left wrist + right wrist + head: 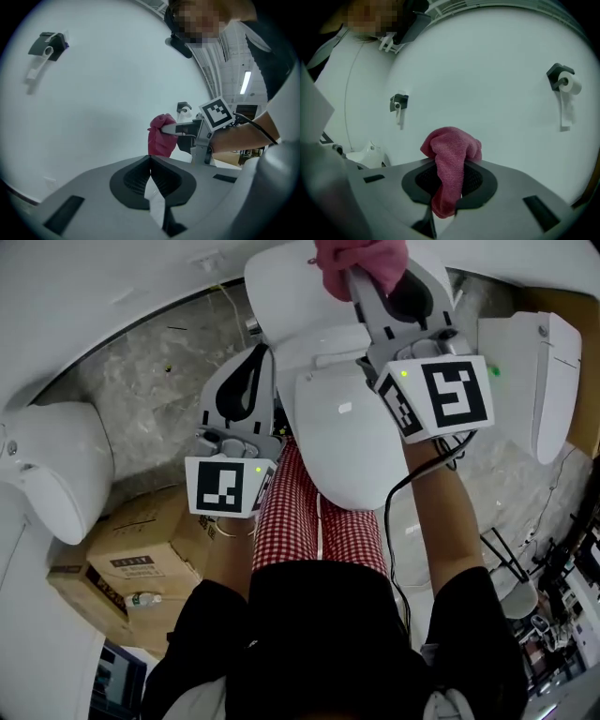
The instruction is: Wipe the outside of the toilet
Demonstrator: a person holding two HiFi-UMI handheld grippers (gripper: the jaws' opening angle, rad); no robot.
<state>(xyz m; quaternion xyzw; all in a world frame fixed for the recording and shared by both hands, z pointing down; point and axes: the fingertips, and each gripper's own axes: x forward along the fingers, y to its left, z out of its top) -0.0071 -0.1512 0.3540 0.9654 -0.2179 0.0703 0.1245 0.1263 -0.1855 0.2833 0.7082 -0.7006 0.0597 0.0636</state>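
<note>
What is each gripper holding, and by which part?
Right gripper: pink cloth, pinched near its middle, bunched end past the jaws. Left gripper: shut, empty.

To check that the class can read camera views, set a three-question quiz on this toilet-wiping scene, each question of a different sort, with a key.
1. True or false: the right tongs are shut on the pink cloth.
2. Pick one. The left tongs are: A) shut with nothing between them, B) shut on a sponge, C) wide open.
3. Short answer: what brown thing sits at the lower left of the head view?

Key
1. True.
2. A.
3. A cardboard box.
</note>
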